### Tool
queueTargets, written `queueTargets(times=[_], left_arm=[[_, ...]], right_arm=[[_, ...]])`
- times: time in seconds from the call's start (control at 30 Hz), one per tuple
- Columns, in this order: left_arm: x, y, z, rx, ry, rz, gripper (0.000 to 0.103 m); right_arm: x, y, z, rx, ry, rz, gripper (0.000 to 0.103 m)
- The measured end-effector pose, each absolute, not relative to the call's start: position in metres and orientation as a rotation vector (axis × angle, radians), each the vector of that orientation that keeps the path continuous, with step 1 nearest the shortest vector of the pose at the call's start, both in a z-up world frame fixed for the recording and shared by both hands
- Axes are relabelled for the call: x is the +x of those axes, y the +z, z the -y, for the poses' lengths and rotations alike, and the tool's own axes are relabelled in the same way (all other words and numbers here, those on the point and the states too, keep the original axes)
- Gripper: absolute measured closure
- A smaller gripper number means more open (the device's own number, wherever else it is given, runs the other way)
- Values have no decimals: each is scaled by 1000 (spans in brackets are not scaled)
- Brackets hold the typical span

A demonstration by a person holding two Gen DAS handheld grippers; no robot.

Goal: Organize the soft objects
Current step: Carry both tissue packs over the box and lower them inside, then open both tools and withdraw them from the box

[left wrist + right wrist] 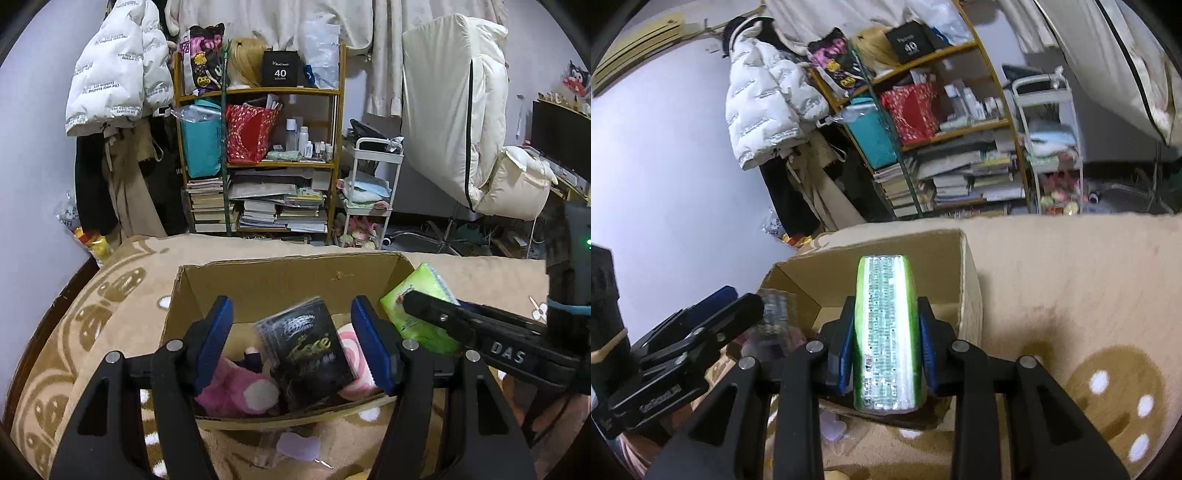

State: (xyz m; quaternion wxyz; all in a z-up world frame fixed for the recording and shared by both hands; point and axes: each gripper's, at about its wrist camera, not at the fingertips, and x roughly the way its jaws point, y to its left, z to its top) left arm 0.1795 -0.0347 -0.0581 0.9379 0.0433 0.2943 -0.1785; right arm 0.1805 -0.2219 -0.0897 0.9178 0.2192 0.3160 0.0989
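Note:
A cardboard box [266,275] stands open on a beige patterned blanket. Inside lie a pink plush toy [236,387], a black shiny packet [310,350] and a pink-and-white soft item [354,354]. My left gripper [297,343] is open and empty, its blue pads above the box on either side of the black packet. My right gripper [886,343] is shut on a green tissue pack [884,328] and holds it over the box's right side [966,280]. The pack [417,306] and the right gripper also show in the left wrist view.
The blanket [1071,288] covers the surface around the box. A small lilac item [297,445] lies in front of the box. Behind are a wooden shelf of books and bags [258,155], a white cart [369,192], hanging coats [118,74] and a white chair [454,110].

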Motion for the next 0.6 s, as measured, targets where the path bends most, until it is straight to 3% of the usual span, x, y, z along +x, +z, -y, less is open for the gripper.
queueTargets(times=[0.1,0.2,0.3,0.4,0.6], left_arm=[[177,-56,34,92,-347,-590,19],[172,-56,32,114,-325,-596,16],[167,-56,29,111,-329,-630,10],[152,-52,23,138,-297,-615,4],[130,-42,16,154,-270,-638,2]], right_arm=[[181,-93,223,460,207,-664,61],[178,-89,225,463,193,-663,41],[173,-85,227,482,197,-656,36],[165,-78,229,489,189,-643,22],[146,-64,227,472,176,-653,11]])
